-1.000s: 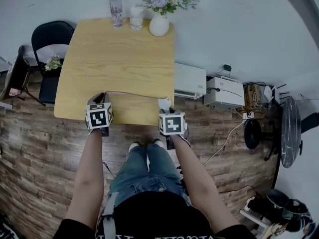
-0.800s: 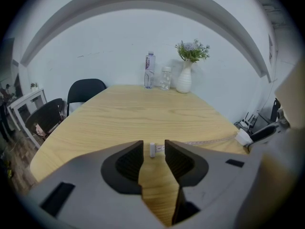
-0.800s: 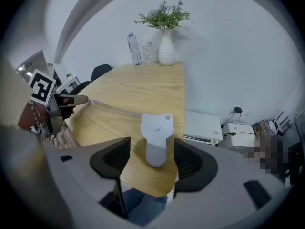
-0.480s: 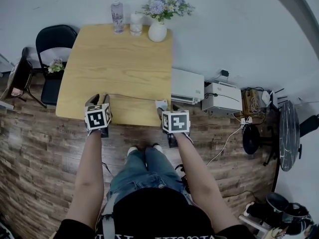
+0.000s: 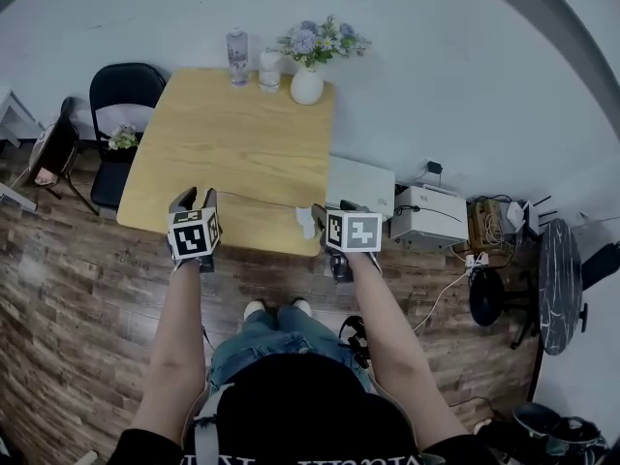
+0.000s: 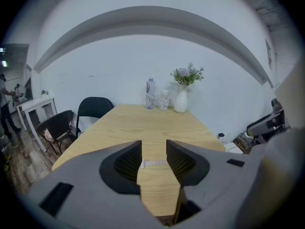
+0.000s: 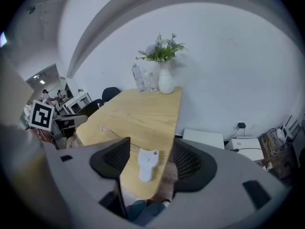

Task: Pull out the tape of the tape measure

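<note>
White plastic tape measure (image 7: 147, 163) lies flat at the near right bench (image 5: 232, 134) corner, probably light and rigid; grip its sides. Right gripper (image 7: 151, 144) jaws just opened, empty. Tape (image 6: 155, 162) extends leftward, thin and floppy; pinch the end tab. Left gripper (image 6: 154, 149) jaws just opened, released.

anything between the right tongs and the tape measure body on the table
Nothing visible does. The right tongs have just been opening and hang open above the white tape measure. It lies on the table near the edge, framed between the jaws but untouched. Only open air separates them.
</note>
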A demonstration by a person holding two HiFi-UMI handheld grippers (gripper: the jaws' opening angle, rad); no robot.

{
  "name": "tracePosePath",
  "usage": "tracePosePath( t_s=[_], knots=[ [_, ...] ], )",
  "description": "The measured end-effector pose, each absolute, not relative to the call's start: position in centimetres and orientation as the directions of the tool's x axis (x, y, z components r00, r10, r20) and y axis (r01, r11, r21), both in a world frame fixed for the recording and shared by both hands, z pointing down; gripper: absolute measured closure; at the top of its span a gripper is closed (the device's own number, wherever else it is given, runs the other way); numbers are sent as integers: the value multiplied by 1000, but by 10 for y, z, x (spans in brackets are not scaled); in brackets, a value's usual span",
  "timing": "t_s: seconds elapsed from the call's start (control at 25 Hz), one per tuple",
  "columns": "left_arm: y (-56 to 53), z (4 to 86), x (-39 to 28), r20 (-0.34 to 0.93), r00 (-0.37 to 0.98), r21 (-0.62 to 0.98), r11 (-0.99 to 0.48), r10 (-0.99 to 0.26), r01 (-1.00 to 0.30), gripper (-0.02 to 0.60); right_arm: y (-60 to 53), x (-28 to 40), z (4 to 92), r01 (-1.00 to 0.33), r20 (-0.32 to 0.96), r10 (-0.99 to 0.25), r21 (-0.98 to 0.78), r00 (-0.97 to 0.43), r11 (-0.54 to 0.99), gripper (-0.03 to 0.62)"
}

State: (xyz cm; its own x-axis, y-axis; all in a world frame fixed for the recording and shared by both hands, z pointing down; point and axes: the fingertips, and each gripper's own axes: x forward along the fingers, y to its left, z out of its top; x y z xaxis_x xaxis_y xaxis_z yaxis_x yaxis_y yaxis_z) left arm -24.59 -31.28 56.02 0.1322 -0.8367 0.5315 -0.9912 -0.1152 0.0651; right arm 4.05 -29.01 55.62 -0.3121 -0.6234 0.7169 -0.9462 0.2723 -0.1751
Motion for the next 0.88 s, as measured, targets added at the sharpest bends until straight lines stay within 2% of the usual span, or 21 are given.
tracePosePath(
  t_s=[0.4, 0.64, 0.8, 0.88],
  knots=[
    [-305, 515, -247, 467, 98, 38, -91, -879, -995, 433, -304, 48, 516, -928, 650, -665, -216, -368, 303, 319],
    [-311, 480, -232, 385, 119, -9, -132, -915, -991, 433, -311, 60, 479, -914, 557, -725, -244, -405, 324, 327],
    [-318, 441, -224, 291, 127, -50, -148, -948, -988, 433, -319, 74, 446, -920, 483, -783, -239, -391, 312, 406],
    [-320, 421, -220, 241, 136, -52, -153, -961, -987, 434, -323, 81, 429, -921, 443, -810, -241, -385, 307, 419]
  ],
)
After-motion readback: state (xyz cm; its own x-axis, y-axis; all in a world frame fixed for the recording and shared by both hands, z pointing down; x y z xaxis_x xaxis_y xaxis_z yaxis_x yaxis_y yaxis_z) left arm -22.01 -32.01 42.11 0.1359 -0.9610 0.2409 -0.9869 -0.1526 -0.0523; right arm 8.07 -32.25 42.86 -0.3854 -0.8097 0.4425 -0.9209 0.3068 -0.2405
